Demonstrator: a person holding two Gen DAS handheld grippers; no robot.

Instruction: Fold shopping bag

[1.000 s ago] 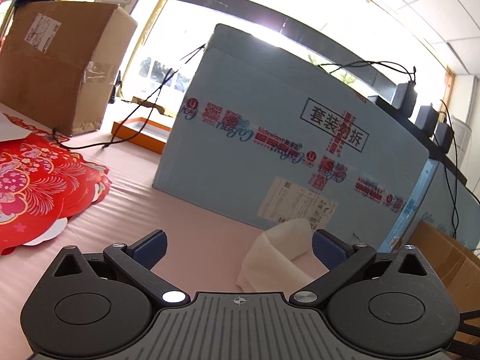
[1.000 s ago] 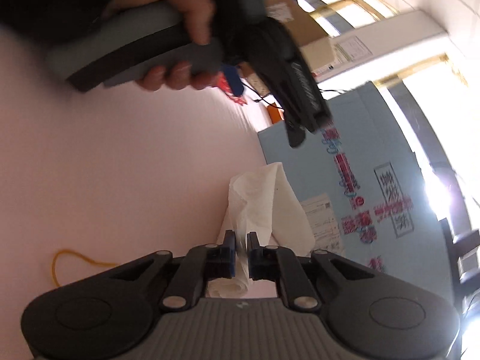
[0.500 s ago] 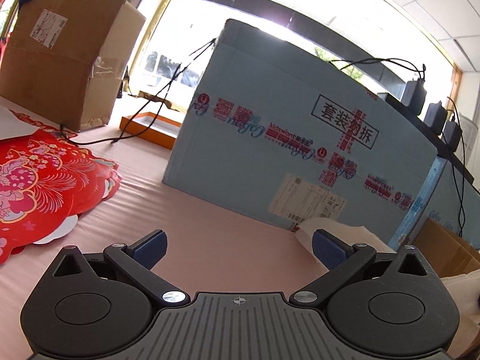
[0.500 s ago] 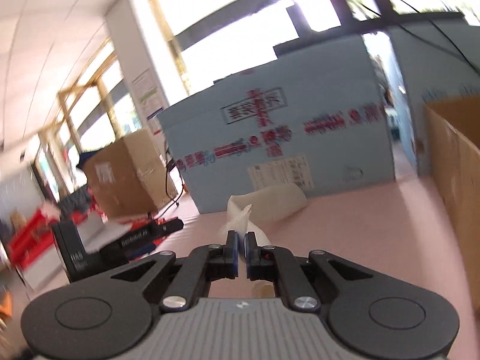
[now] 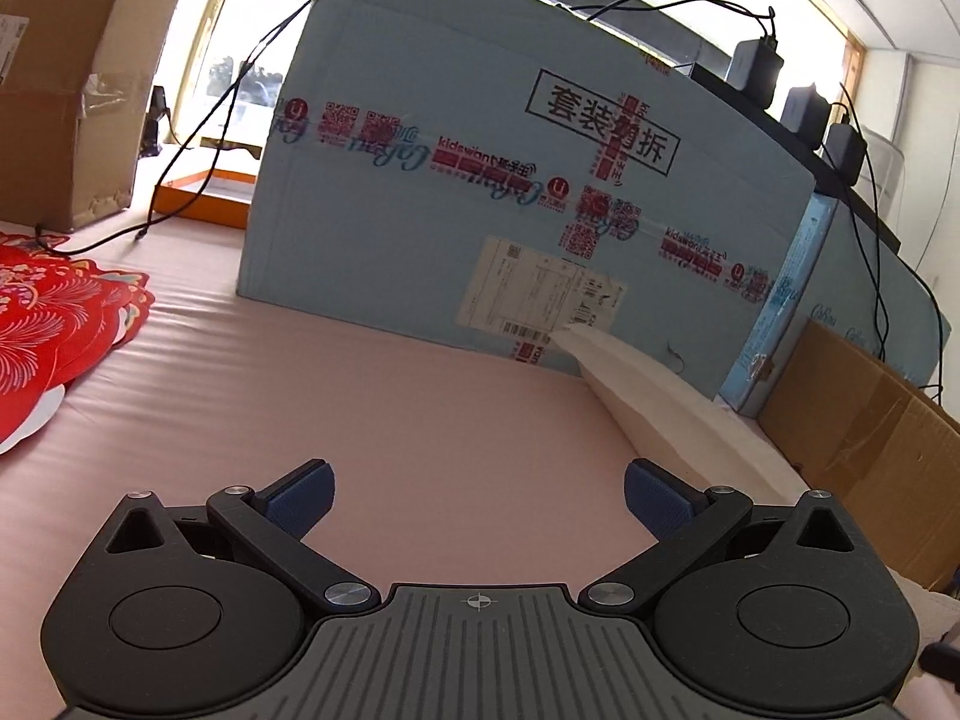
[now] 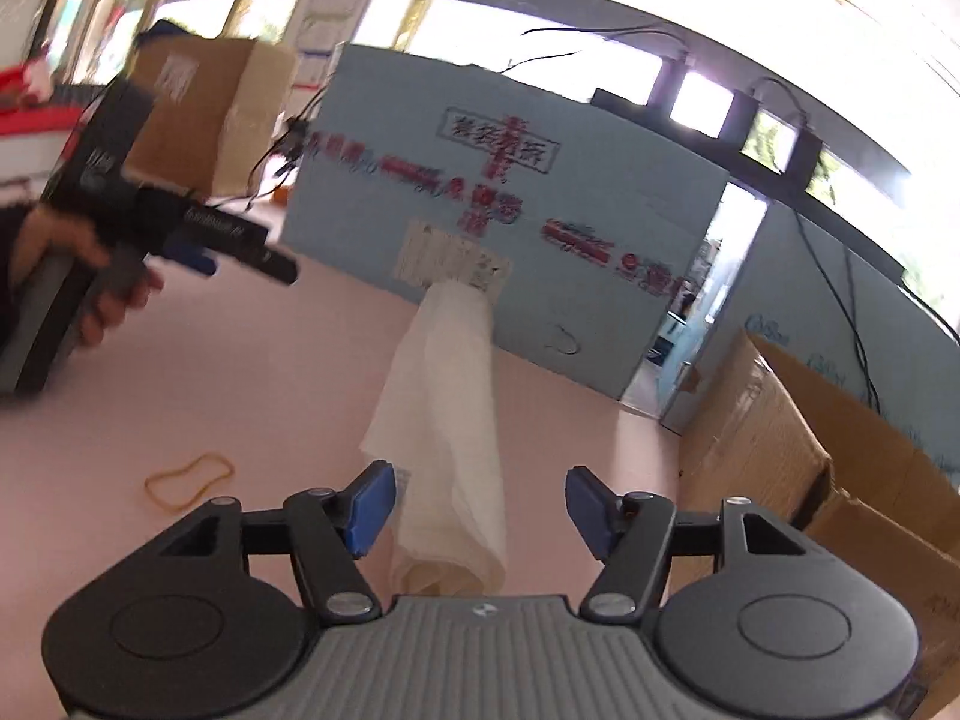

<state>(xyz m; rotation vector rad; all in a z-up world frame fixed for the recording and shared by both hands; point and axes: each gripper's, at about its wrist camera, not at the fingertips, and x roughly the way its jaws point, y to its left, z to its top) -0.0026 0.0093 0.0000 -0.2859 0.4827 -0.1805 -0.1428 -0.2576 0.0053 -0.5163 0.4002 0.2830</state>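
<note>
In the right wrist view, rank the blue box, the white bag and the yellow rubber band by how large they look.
1. blue box, the largest, though it stands farthest back.
2. white bag, a long roll lying on the pink surface.
3. yellow rubber band, the smallest by far.

black grippers, blue ribbed fingers (image 5: 298,495), silver screws

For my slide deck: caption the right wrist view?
Right gripper open above the folded white bag lying on the pink table.
</note>
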